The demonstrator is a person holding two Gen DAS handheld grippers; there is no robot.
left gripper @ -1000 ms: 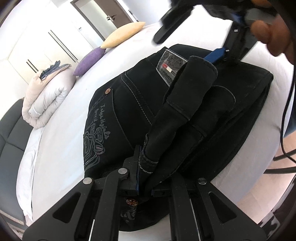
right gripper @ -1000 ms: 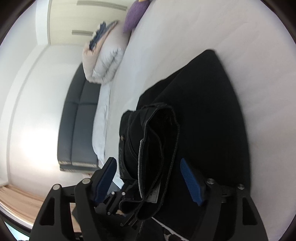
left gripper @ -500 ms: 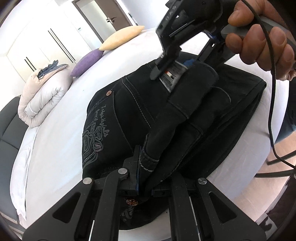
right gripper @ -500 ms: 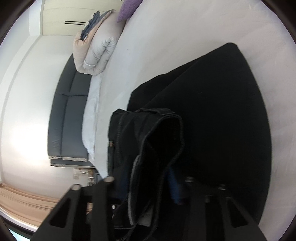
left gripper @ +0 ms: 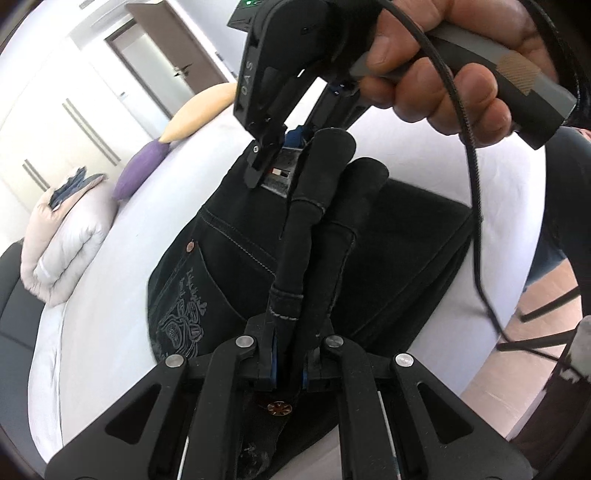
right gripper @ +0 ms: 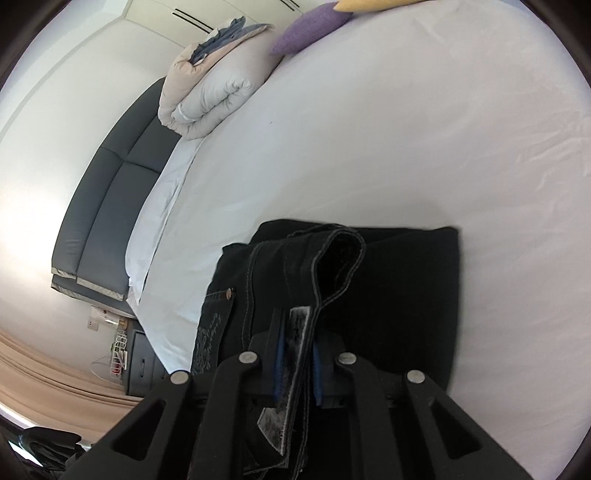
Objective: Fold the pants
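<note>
Both my grippers grip the black pants (left gripper: 236,236) on the white bed (right gripper: 406,129).

My left gripper (left gripper: 290,365) is clamped on a bunched edge; my right gripper (right gripper: 297,365) is closing on the waistband, seemingly pinching it already.

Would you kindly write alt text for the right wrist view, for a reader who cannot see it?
The right tongs are closing on the waistband of black pants, which lie partly folded on a white bed. A rolled duvet and a purple cushion sit at the far end.
</note>
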